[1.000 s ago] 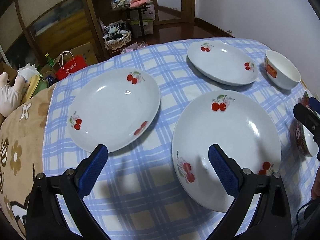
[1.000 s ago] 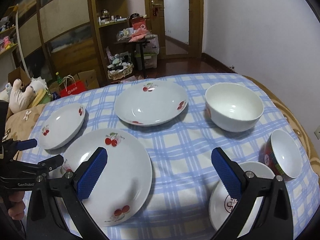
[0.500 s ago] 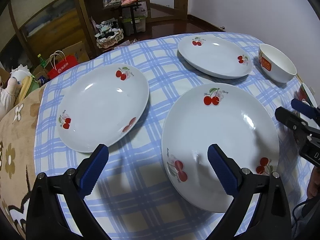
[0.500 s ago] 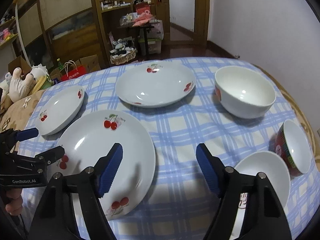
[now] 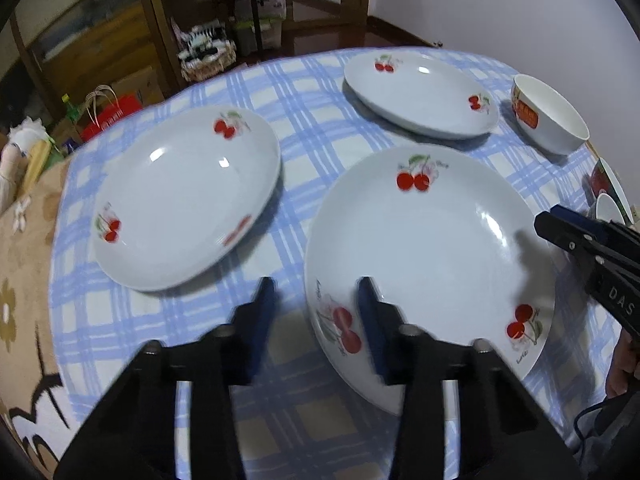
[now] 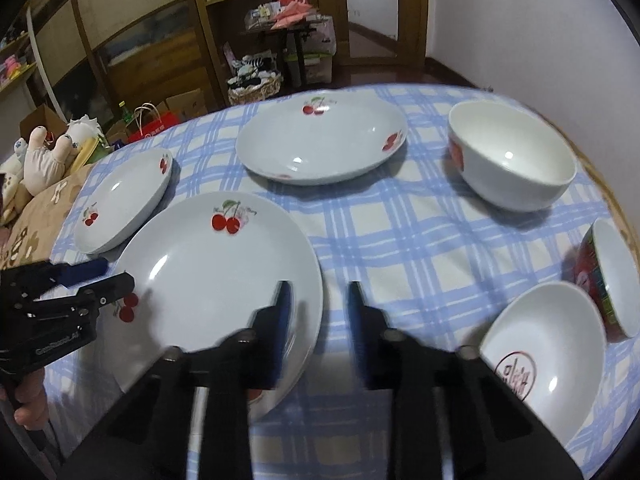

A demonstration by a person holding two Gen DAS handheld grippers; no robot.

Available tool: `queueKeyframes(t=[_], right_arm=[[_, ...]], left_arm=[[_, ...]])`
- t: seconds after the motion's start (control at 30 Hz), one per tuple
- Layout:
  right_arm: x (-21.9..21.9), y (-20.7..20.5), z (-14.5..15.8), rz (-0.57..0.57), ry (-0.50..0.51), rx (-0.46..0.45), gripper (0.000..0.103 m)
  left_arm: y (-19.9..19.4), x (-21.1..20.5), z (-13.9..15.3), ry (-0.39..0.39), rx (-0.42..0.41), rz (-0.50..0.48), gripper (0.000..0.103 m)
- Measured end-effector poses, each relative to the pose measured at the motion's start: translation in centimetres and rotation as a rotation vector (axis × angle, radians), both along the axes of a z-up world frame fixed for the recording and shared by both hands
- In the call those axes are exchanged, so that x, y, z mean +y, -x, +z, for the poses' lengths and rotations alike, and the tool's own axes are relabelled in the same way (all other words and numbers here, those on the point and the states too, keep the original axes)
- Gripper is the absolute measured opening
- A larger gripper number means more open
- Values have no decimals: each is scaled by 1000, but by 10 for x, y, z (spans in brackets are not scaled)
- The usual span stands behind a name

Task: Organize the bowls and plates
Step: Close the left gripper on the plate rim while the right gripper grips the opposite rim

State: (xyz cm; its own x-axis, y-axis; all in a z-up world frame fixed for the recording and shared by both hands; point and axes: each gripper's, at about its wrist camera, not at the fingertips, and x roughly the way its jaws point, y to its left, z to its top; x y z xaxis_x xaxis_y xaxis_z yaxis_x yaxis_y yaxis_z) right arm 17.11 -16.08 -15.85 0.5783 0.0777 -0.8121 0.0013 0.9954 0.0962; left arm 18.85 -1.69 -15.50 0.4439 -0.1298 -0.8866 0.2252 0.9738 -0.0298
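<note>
- The left gripper (image 5: 316,300) fills the bottom of the left wrist view. Its blue pads are smeared by motion, so their edges are hard to see.
- Its jaws have just been closing. The near left rim of the big plate (image 5: 432,248) sits between them. One pad is over the plate and one is over the cloth. A gap still shows, and it is hard to tell if the pads touch the rim.
- The right gripper (image 6: 316,300) fills the bottom of the right wrist view and is blurry too. Its jaws have just been closing, with the right rim of the same big plate (image 6: 208,276) between them. A gap still shows here as well.
- The big plate is white and round with red cherries painted near its edge. It lies in the lower middle of both views, on the blue checked tablecloth (image 6: 400,240).
- A second cherry plate (image 5: 188,200) lies at the left. A third cherry plate (image 6: 320,140) lies near the top middle.
- A big white bowl (image 6: 512,160) stands at the upper right of the right wrist view.
- A red bowl (image 6: 608,276) leans on its side at the right edge, partly cut off.
- A small white bowl (image 6: 548,356) with a red mark inside sits at the lower right, partly behind the gripper.
- A hand (image 6: 30,400) shows at the lower left edge, mostly cut off.
</note>
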Motion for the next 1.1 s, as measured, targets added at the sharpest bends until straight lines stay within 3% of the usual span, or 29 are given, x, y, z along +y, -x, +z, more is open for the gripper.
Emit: queueKeyframes(t=[0.1, 0.37, 1.1], right_arm=[[-3, -2, -6, -2, -44, 26, 10], [-8, -6, -13, -14, -100, 41, 6], [-13, -14, -25, -32, -169, 69, 9]], left_arm=[[-3, 3, -7, 36, 39, 6, 15], [-8, 15, -10, 139, 67, 45, 13], [-6, 17, -12, 172, 48, 73, 14]])
